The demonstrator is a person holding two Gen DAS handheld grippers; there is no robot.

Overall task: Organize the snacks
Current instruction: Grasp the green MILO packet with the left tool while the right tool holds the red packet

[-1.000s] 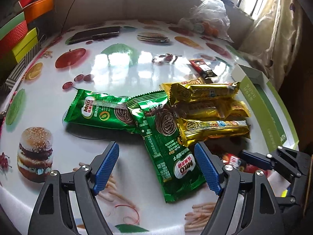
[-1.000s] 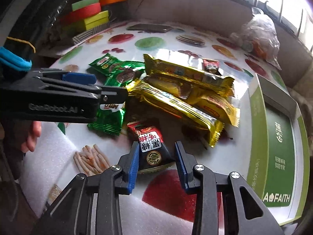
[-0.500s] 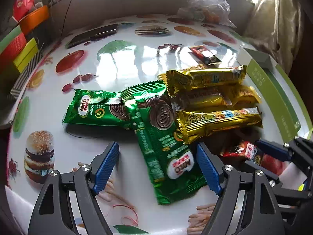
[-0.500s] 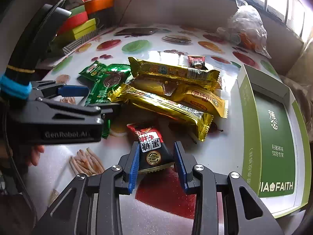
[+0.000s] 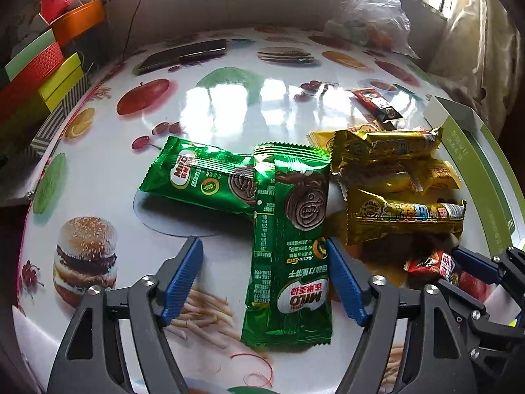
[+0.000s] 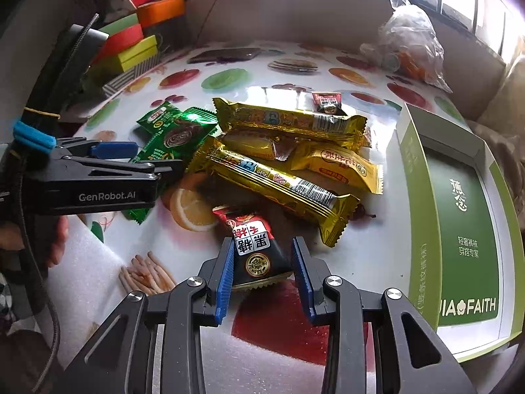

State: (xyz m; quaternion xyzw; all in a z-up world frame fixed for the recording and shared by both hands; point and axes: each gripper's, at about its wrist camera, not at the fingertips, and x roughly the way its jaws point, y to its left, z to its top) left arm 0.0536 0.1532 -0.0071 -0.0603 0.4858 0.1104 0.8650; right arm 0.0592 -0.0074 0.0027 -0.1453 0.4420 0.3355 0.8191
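A green Milo packet (image 5: 292, 246) lies lengthwise on the fruit-print table between the jaws of my left gripper (image 5: 264, 279). Those jaws are closing; the right pad is at the packet's edge and the left pad stands clear of it. A second Milo packet (image 5: 203, 177) lies crosswise behind it. Several gold packets (image 6: 279, 184) are piled in the middle. My right gripper (image 6: 264, 272) is shut on a small red-and-black packet (image 6: 256, 249), near the front edge. From the right wrist view, the left gripper (image 6: 157, 156) shows side-on at the left.
An open green-and-white box (image 6: 459, 213) lies at the right edge. Another small red-and-black packet (image 6: 326, 103) sits behind the gold pile. A dark phone (image 5: 183, 55), a plastic bag (image 5: 374, 23) and stacked coloured boxes (image 5: 42, 78) line the far side. A person's hand (image 6: 55, 236) holds the left gripper.
The left jaws have narrowed around the Milo packet, which now lies straighter between them. The right gripper keeps its hold on the red-and-black packet; its view has rolled slightly.
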